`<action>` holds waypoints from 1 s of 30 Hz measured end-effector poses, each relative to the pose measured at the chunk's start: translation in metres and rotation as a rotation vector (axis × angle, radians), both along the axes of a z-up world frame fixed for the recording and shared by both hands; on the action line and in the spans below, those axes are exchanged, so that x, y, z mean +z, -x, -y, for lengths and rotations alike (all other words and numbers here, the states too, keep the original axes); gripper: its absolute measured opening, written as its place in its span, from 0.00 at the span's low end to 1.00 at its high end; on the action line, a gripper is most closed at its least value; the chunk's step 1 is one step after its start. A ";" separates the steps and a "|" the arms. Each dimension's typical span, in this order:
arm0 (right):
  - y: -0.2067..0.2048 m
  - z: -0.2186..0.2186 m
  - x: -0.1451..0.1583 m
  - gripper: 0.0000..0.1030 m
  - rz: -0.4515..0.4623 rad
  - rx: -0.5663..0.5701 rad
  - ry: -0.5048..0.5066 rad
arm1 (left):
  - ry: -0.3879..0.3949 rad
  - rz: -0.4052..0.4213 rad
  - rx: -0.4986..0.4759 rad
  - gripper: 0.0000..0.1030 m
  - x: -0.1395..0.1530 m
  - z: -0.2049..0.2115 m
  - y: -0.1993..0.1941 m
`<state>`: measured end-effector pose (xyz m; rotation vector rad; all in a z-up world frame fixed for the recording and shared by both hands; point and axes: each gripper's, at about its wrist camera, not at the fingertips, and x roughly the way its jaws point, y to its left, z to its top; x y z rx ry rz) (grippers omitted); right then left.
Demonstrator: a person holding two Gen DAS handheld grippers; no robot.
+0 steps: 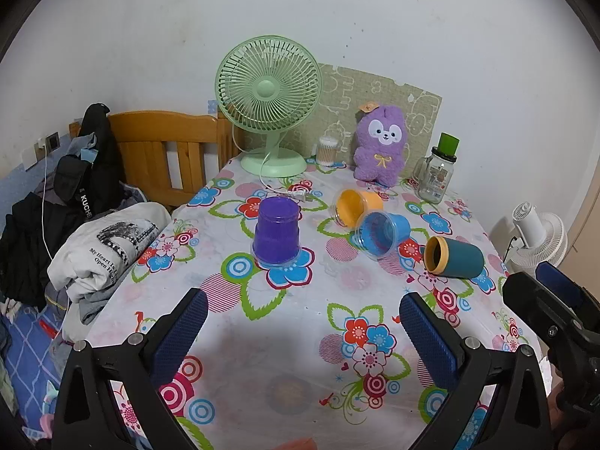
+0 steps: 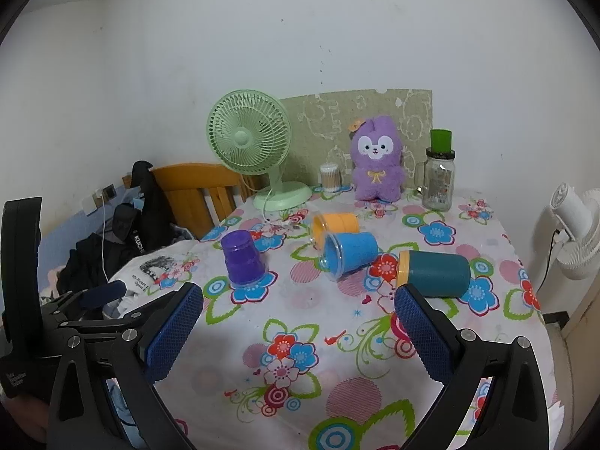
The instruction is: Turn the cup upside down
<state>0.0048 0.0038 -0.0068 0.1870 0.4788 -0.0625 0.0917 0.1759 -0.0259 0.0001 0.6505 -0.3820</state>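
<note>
Teal cup (image 2: 435, 273) lies sideways, base partly hidden behind the wide-open, empty right tool (image 2: 299, 307).

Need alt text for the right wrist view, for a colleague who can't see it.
Four cups sit on a floral tablecloth: the purple cup stands upside down, while the yellow cup, blue cup and teal cup lie on their sides. The right gripper is open and empty in front of them.
</note>
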 end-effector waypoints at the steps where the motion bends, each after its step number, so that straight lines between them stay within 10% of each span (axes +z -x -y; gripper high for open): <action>1: 0.000 0.001 -0.001 1.00 -0.002 -0.001 -0.002 | 0.000 -0.002 0.000 1.00 -0.001 0.000 0.000; 30: -0.068 0.041 -0.027 1.00 -0.146 -0.032 -0.043 | -0.055 -0.092 -0.049 1.00 -0.030 0.031 -0.056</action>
